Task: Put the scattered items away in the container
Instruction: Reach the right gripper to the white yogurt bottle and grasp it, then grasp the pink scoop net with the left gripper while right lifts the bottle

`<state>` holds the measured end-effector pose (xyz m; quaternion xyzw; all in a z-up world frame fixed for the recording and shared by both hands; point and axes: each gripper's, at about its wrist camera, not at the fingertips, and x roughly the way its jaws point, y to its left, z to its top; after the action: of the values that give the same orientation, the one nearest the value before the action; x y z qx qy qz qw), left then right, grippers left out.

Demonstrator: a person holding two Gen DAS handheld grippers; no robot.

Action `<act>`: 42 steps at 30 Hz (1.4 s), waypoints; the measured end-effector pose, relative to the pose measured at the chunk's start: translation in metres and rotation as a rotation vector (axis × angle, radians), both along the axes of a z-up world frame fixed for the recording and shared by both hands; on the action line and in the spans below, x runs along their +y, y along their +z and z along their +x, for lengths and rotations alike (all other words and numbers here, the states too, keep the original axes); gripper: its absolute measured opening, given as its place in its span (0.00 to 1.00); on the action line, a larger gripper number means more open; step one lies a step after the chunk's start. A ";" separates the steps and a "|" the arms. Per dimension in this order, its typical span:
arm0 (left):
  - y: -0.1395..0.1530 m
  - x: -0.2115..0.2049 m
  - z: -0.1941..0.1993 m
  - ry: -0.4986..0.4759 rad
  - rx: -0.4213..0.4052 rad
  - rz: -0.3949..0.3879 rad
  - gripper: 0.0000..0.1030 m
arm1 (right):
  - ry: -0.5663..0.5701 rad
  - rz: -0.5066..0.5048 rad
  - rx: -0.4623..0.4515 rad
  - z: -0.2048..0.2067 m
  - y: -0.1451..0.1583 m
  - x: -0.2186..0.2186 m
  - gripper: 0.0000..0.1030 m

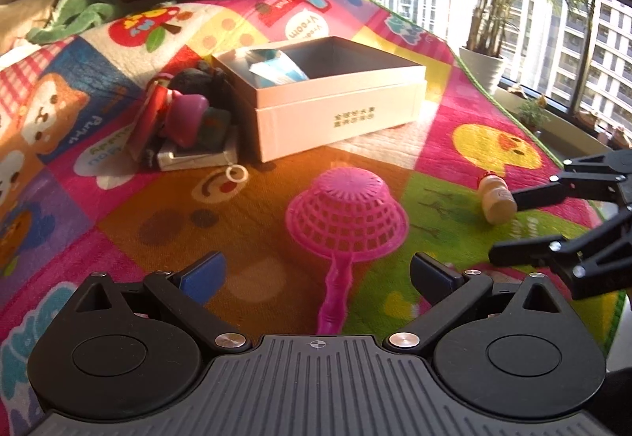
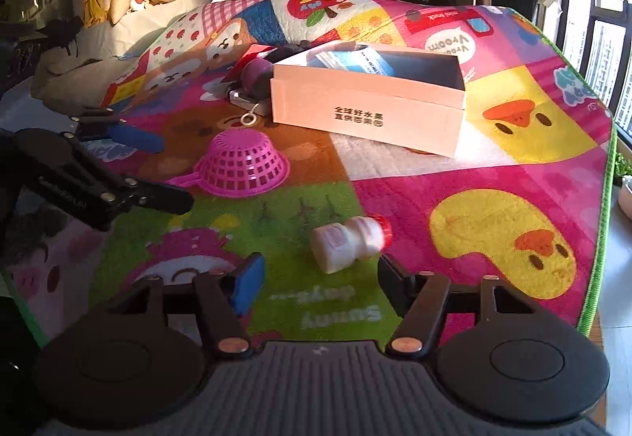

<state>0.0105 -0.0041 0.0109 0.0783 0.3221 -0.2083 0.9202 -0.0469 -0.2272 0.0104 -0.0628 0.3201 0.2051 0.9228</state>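
Left wrist view shows the left gripper (image 1: pixel 318 272) with its jaws spread wide and nothing between the pads, poised over the handle of the pink strainer (image 1: pixel 347 214), which lies upside down on the colourful play mat (image 1: pixel 118 199). The handle's near end runs out of sight below the gripper body. Beyond it sits the open cardboard box (image 1: pixel 335 108), holding a blue-and-white packet (image 1: pixel 276 70) whose lower part the box wall hides. To the left of the box is a heap of toys (image 1: pixel 185 119) (a magenta shape, something dark, a flat tin), too jumbled and shaded to tell apart.

At the right edge the right gripper (image 1: pixel 503 226) reaches in, cut off by the frame, its upper finger close to or touching the base of the small drink bottle (image 1: pixel 495 201); I cannot tell which.

From the right wrist view the bottle (image 2: pixel 349 240) lies on its side on the green patch, red cap pointing away to the right, just ahead of the right gripper (image 2: pixel 316 284). The jaws stand apart and the pads do not press on it. The left gripper (image 2: pixel 166 169) shows at the left, beside the strainer (image 2: pixel 245 169), partly cut by the frame. The box's (image 2: pixel 367 108) far inside is in deep shadow.
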 end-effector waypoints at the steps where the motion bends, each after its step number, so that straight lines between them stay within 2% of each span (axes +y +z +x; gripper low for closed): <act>1: -0.001 0.002 0.001 0.011 0.002 0.000 0.99 | 0.009 0.006 -0.003 0.000 0.000 0.004 0.59; 6: -0.005 0.012 0.003 0.046 0.031 -0.016 1.00 | 0.081 0.028 -0.017 -0.002 0.002 0.029 0.59; 10: -0.008 0.018 0.002 0.054 0.034 -0.031 1.00 | 0.097 0.004 -0.068 -0.009 0.009 0.033 0.60; 14: -0.008 0.017 0.001 0.058 0.028 -0.032 1.00 | 0.015 0.000 -0.084 -0.006 0.015 0.023 0.68; 20: -0.008 0.016 0.000 0.057 0.024 -0.027 1.00 | -0.104 0.025 -0.059 0.009 0.005 0.015 0.68; 22: -0.008 0.015 0.000 0.052 0.024 -0.023 1.00 | -0.104 0.037 -0.044 0.012 0.002 0.015 0.63; 26: -0.001 0.003 -0.005 -0.038 0.000 -0.008 1.00 | -0.100 0.043 -0.032 0.015 0.001 0.017 0.42; 31: 0.011 -0.024 0.007 -0.119 -0.025 0.033 1.00 | -0.132 0.043 -0.048 0.017 0.005 0.015 0.42; 37: 0.004 -0.046 0.025 -0.138 -0.001 0.074 1.00 | -0.139 0.035 -0.057 0.012 0.009 0.008 0.42; 42: -0.003 -0.048 0.030 -0.120 0.028 0.071 1.00 | -0.148 0.039 -0.050 0.009 0.008 0.003 0.42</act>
<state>0.0402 -0.0517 0.0082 0.1270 0.3368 -0.2528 0.8981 -0.0376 -0.2238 0.0188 -0.0260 0.2966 0.1406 0.9442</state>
